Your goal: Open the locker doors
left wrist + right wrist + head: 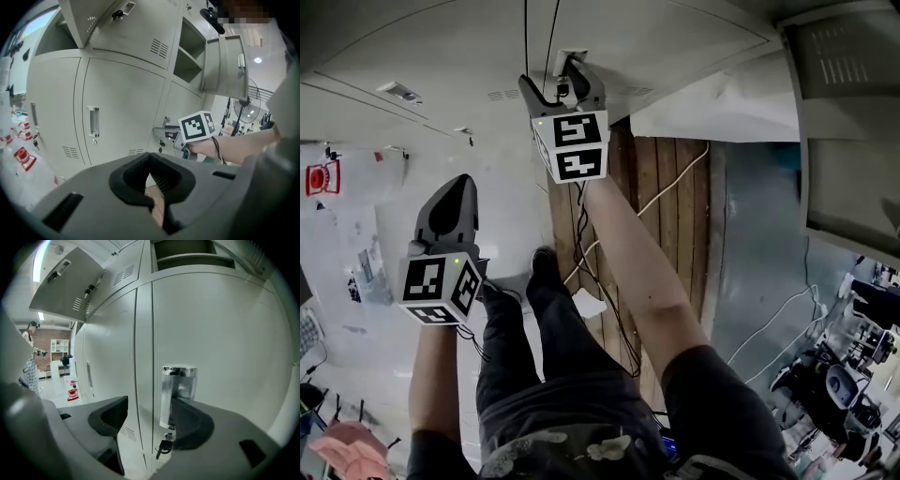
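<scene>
Grey metal lockers fill both gripper views. My right gripper [150, 417] is open, its jaws either side of the chrome handle [177, 391] of a closed lower door [220, 348]. The right finger [190, 423] overlaps the handle; the left finger [110, 414] stands well clear. A key [164, 445] hangs in the lock below. In the head view the right gripper [563, 86] reaches up to the locker front. My left gripper [459, 187] hangs lower left, shut and empty, apart from the lockers. The left gripper [150, 157] faces another closed door with a handle [93, 121].
Upper locker doors [227, 61] [65, 289] stand swung open, and one open door [848, 122] juts out at the right. Cables run over the wooden floor strip [670, 187]. A red object [323, 176] sits at the left. Equipment clutter [853, 375] lies at lower right.
</scene>
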{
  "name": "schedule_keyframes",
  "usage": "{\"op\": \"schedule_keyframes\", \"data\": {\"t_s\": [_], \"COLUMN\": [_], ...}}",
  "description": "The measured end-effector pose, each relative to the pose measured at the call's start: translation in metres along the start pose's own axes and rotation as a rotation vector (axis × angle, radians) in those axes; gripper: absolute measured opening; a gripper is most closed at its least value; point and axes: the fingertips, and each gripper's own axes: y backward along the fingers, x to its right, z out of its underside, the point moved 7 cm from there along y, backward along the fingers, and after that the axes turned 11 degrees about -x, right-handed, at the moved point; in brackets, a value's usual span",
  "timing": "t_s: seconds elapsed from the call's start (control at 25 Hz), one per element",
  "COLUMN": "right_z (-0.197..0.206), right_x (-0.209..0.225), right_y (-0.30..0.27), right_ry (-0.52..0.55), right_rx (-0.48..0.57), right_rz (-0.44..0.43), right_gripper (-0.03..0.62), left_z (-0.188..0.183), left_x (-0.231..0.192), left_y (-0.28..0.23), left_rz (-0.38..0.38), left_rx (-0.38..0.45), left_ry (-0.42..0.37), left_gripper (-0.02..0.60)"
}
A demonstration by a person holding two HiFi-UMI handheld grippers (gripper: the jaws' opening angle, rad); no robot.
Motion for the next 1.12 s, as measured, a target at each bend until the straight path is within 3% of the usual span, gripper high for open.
{"op": "schedule_keyframes", "data": {"t_s": [0.28, 0.68, 1.12], "right_z": [0.003, 0.027, 0.054], "right_x": [-0.003, -0.009, -0.008], "right_y": [0.005, 0.046, 0.097], "right_ry": [-0.106, -0.196, -0.108], "right_rx": [0.049, 0.019, -0.026], "right_rz": [0.002, 0.131, 0.088], "right_gripper": [0.301, 0.144, 0.140], "left_z": [0.006, 0.021, 0.024], "left_x": [0.006, 0.027, 0.048], "left_y": [0.004, 0.011, 0.026], "left_rz": [0.009, 0.047, 0.097], "left_rx": [-0.001, -0.019, -0.026], "left_ry": [0.006, 0.001, -0.049], "left_gripper": [0.009, 0.009, 0.009]}}
